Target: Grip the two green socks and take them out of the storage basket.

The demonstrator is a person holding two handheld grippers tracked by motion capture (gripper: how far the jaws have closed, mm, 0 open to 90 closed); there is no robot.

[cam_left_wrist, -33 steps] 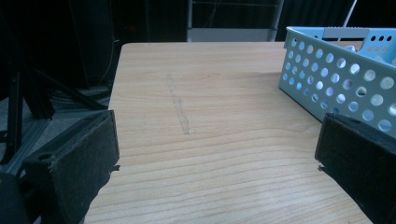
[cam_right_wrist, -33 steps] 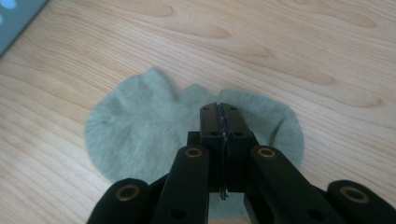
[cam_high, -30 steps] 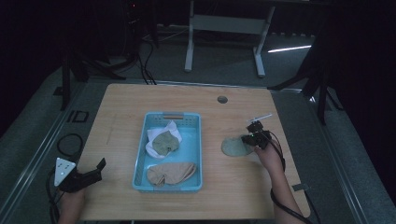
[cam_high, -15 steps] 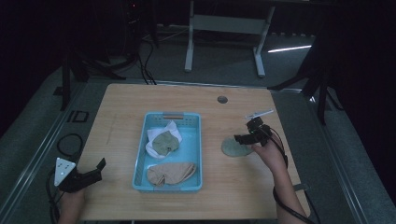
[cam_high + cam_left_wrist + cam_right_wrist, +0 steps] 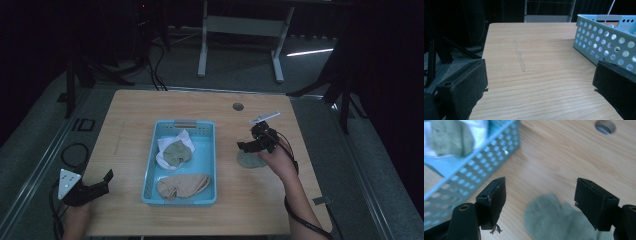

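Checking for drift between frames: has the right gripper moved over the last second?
Yes. The right gripper has shifted slightly toward the blue basket and the table's near edge, its open jaws over the grey-green cloth.

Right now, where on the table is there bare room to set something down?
Bare wood left of the blue basket, out to the table's left edge. Another bare band runs along the far edge, behind the basket, up to the round hole. It is crowded right of the basket: the grey-green cloth lies there under the open right tongs. The left tongs are at the near-left corner.
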